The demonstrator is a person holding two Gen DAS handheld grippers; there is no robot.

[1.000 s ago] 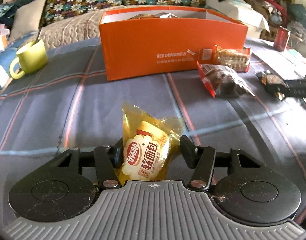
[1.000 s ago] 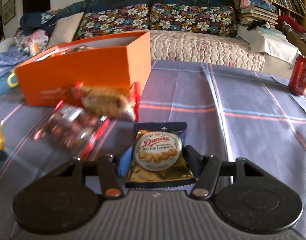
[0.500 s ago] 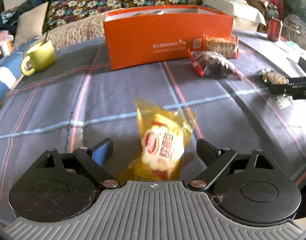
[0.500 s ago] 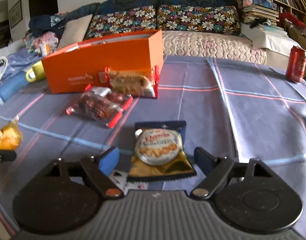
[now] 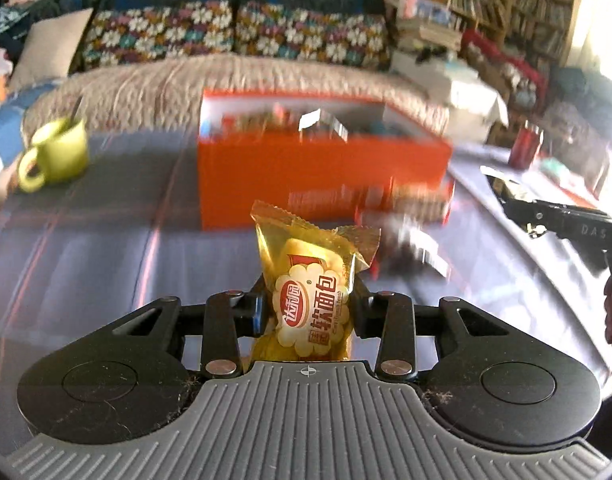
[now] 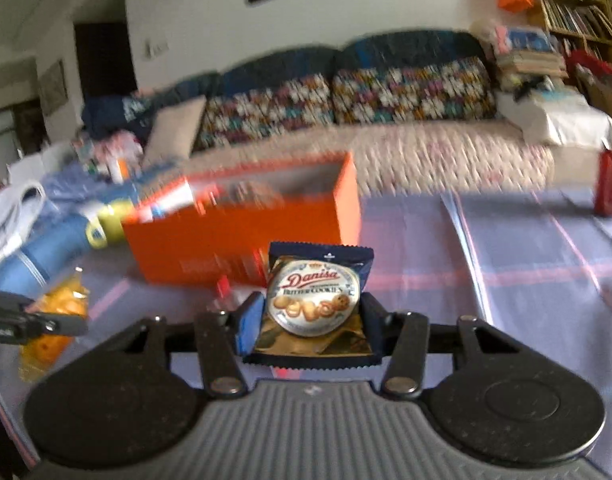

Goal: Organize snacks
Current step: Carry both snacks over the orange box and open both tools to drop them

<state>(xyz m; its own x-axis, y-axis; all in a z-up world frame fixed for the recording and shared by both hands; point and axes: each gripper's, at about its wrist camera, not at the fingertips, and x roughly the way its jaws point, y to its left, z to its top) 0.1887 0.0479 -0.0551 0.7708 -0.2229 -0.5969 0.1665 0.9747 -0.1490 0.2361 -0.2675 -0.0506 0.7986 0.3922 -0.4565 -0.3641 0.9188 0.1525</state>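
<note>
My left gripper [image 5: 307, 308] is shut on a yellow soft-bread packet [image 5: 311, 280] and holds it upright above the table. My right gripper [image 6: 311, 316] is shut on a dark blue Danisa butter cookie packet [image 6: 315, 300], also lifted. The open orange box [image 5: 317, 176] with several snacks inside stands ahead on the plaid tablecloth; it also shows in the right wrist view [image 6: 246, 236]. Two red-edged snack packets [image 5: 409, 216] lie in front of the box's right end, blurred. The left gripper with its yellow packet [image 6: 54, 308] shows at the left of the right wrist view.
A green mug [image 5: 58, 152] with a spoon stands left of the box. A red can [image 5: 525, 146] stands at the table's far right. The right gripper [image 5: 565, 220] reaches in from the right. A sofa with flowered cushions [image 5: 234, 36] lies behind the table.
Both grippers were open around their packets half a second ago. Both have closed on them and lifted them, so I now see into the orange box. The views are motion-blurred.
</note>
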